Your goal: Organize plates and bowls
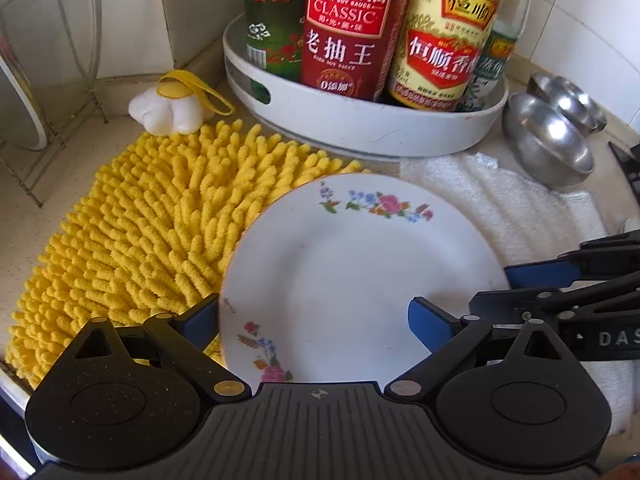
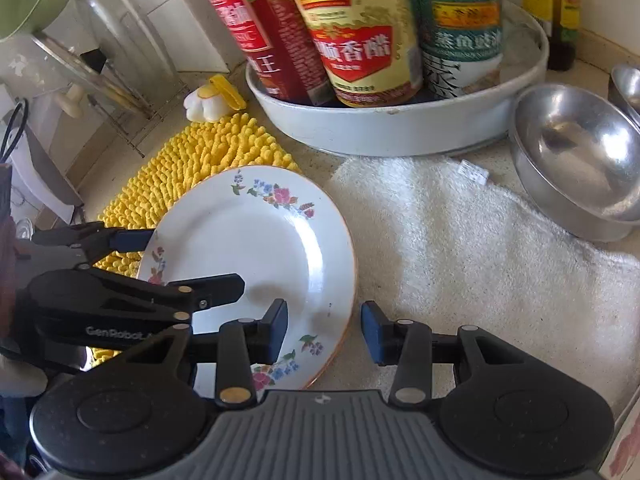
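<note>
Two hand-held grippers are on one floral plate (image 1: pixel 352 276) lying flat, half on the yellow mat (image 1: pixel 132 236), half on the white towel (image 2: pixel 480 248), in front of the bottle tray (image 1: pixel 360 128). Left hand-held gripper (image 1: pixel 316 320) is spread wide, straddling the plate's near-left rim. Right hand-held gripper (image 2: pixel 324 330) is spread too, rim between its jaws; looks better placed to pinch.
</note>
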Available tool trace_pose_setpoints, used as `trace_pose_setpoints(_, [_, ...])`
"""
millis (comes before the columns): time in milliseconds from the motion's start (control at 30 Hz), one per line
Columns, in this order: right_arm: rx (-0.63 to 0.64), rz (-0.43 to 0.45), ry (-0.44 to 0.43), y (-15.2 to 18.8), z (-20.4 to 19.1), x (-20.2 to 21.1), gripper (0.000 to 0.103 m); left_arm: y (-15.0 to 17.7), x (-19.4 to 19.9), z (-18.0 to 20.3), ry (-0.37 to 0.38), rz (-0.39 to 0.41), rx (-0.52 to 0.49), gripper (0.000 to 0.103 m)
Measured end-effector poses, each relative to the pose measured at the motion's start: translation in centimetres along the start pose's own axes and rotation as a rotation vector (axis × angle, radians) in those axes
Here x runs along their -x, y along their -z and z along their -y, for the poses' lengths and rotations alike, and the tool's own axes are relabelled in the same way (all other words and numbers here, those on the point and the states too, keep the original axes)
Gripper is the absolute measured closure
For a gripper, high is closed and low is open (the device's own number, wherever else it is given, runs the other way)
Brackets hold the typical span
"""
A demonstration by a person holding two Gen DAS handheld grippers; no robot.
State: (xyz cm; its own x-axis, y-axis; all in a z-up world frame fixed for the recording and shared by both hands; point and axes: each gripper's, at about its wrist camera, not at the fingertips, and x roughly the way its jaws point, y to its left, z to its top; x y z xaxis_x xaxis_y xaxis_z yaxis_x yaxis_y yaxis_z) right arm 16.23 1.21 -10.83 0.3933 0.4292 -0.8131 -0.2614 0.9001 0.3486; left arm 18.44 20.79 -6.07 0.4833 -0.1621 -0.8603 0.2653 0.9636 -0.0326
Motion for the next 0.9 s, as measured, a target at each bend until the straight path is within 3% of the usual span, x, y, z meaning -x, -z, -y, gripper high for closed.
trace_pose_setpoints(533, [0.055,0.047,0.05,1.1,-1.1,0.0,0.063,0.1,0.5,1.0,-0.048,0.035,-0.037,0.007])
trace_pose_setpoints(900, [0.019,0.065,0.06,1.9,0.0,2.2,0.063,0.0,1.5,2.4,-0.015,0.052,-0.068,0.007])
